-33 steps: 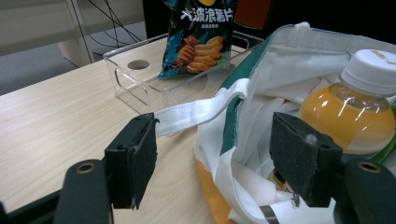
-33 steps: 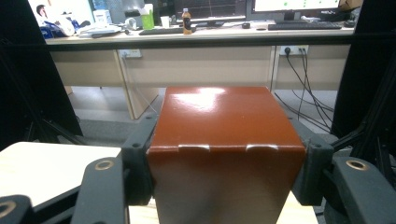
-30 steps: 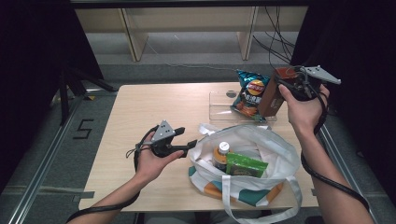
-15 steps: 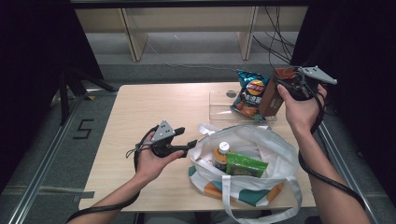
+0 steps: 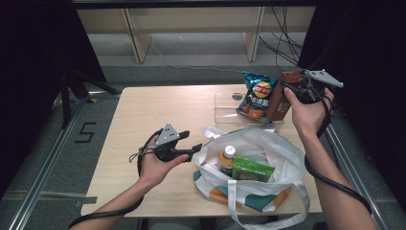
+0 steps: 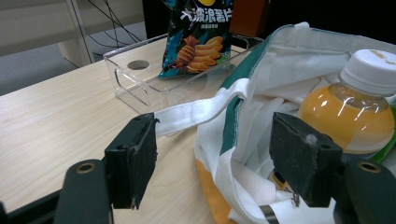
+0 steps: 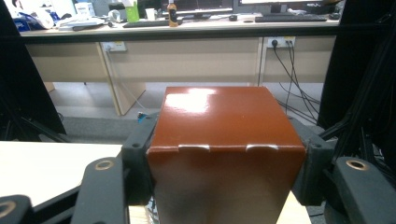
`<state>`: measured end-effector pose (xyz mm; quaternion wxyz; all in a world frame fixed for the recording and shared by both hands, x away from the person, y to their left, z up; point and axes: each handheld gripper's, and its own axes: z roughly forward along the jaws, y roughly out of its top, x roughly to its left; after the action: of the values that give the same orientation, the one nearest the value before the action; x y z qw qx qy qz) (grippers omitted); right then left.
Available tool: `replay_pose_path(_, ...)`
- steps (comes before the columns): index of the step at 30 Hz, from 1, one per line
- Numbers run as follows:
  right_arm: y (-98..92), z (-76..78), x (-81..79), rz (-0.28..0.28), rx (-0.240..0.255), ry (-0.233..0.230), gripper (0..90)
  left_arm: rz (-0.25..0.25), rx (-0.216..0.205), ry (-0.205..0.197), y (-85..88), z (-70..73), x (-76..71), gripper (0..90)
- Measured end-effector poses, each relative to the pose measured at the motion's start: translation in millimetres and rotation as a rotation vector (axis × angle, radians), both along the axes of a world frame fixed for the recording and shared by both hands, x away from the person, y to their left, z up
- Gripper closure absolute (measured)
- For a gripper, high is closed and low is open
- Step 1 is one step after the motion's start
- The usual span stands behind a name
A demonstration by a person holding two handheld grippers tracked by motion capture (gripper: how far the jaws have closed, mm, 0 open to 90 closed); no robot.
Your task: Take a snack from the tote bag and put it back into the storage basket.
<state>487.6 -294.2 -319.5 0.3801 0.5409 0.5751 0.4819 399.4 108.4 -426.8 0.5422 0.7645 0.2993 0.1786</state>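
Packing looks approx half done: bottle (image 5: 226,159) & green packet (image 5: 252,168) already in tote bag (image 5: 282,158) at lower centre, right tool (image 5: 293,89) clamped on brown box (image 5: 281,98) at upper right w/ chip bag (image 5: 257,94) beside, left tool (image 6: 219,161) jaws apart around bag rim.

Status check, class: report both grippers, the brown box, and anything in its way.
Right gripper shut on brown box. Left gripper open at tote bag rim. Chip bag beside box.

Even overhead light, dark edges — glare on the box (image 7: 224,116) (slightly soft).
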Motion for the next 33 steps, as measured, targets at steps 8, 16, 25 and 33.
replay_pose_path(8,-1.7,-6.8,3.6,0.002,-0.034,0.009,39.1,0.000,0.000,-0.001,-0.1,-0.2,-0.2,31.7)
replay_pose_path(16,1.1,-10.1,5.8,-0.021,-0.014,0.019,39.1,0.000,-0.001,0.000,-0.1,-0.2,-0.2,31.7)
replay_pose_path(25,4.0,-13.0,9.0,-0.028,-0.023,0.017,39.2,0.000,-0.003,0.001,-0.1,-0.5,-0.3,31.7)
replay_pose_path(33,4.8,-17.5,11.4,-0.032,-0.028,0.028,39.1,-0.005,0.001,-0.003,0.3,-0.7,0.3,31.7)
